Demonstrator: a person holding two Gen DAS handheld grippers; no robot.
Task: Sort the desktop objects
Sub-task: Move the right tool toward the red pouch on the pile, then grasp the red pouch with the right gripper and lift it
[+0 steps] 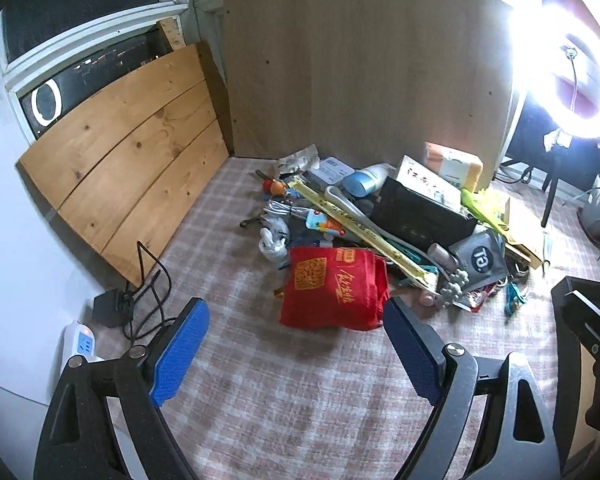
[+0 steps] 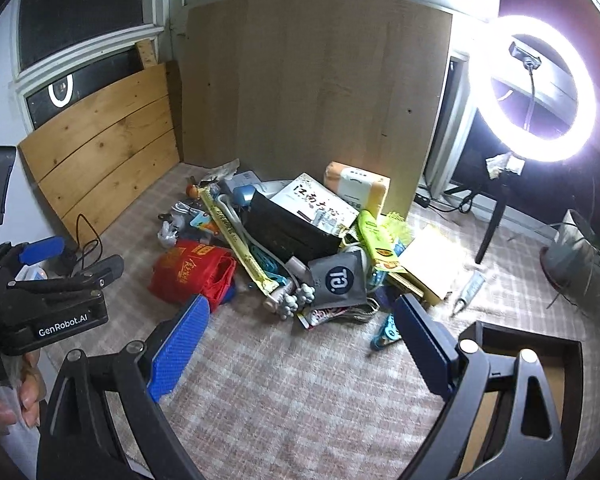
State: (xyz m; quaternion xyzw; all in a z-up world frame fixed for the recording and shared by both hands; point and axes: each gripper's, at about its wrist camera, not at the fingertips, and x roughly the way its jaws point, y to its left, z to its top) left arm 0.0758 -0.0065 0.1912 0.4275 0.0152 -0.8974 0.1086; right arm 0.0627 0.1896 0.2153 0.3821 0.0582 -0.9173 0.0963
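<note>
pointing up-left, long yellow ruler [image 1: 356, 224]

Both wrist views were lit chiefly by a ring light [image 2: 534, 88] at upper right, whose tube was overexposed to featureless white with a halo bleeding across the adjoining wall. Its reflection showed as a small pale ring in the dark window [image 1: 46, 104] at left. Glare washed out the yellow box [image 2: 432, 264] lying nearest the lamp. The checked tablecloth [image 1: 260, 380] was evenly but dimly lit, with soft shadows falling leftward from the pile. Fisheye distortion bowed the wooden board [image 1: 132, 168] and darkened the corners to black. The turquoise clip [image 2: 384, 332] appeared smeared; overall rendering was noisy and slightly soft
</note>
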